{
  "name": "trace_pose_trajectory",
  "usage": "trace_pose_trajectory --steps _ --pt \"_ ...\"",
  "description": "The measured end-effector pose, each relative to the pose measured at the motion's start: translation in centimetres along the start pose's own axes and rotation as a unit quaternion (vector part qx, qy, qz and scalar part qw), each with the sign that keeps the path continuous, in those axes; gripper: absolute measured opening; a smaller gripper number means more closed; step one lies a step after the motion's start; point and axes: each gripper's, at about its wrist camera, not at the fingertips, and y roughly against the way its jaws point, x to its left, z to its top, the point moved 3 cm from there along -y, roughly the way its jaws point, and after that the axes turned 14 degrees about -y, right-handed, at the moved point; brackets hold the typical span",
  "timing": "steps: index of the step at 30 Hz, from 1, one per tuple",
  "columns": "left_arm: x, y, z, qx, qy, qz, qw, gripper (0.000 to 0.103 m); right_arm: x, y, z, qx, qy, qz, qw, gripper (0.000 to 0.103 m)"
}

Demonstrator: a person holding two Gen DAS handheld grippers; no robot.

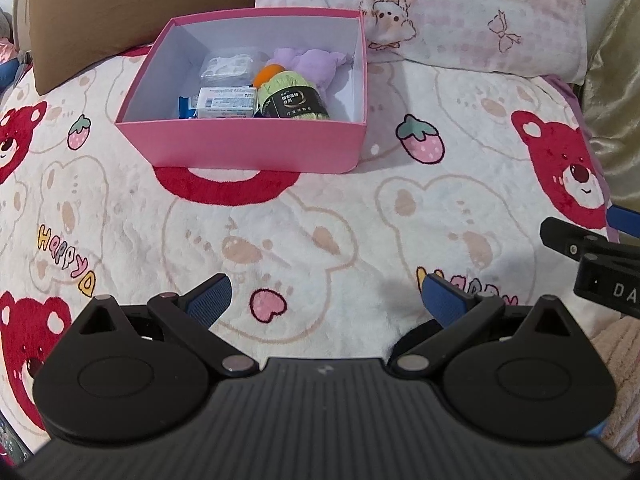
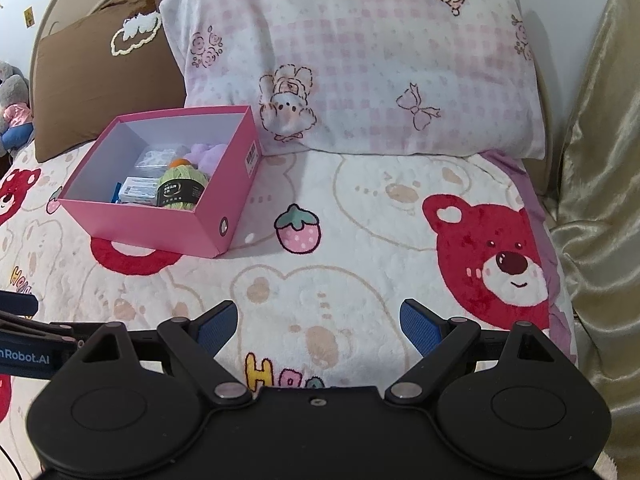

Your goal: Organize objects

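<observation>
Tongs, left (image 1: pixel 325 300) and right (image 2: pixel 319 326), gape empty over blanket (image 1: pixel 340 208) short of pink box (image 1: pixel 256 148).

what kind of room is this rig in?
Most likely a bedroom, working on a bed: a plush bear-print blanket as the surface, a pink checked pillow and a brown pillow behind, and a pink box of small items on top.

A bed (image 2: pixel 360 216) under a white bear-and-strawberry blanket (image 1: pixel 320 220), pink checked pillow (image 2: pixel 360 60) and brown cushion (image 2: pixel 100 80) at its head, gold curtain (image 2: pixel 600 160) alongside.
</observation>
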Motion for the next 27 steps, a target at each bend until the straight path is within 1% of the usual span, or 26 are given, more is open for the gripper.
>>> trace_pose_trajectory --steps 10,15,27 --pt "-0.2 0.7 0.1 -0.008 -0.008 0.003 0.9999 0.103 -0.1 0.2 -0.2 0.001 -0.005 -0.006 1.000 0.091" --pt "-0.3 1.0 0.2 -0.015 -0.008 0.008 0.9998 0.103 -0.1 0.5 -0.3 -0.001 -0.008 -0.002 1.000 0.091" --pt "-0.5 1.6 0.3 -0.024 -0.010 -0.001 0.9997 0.103 0.1 0.5 -0.4 0.003 -0.008 -0.005 1.000 0.091"
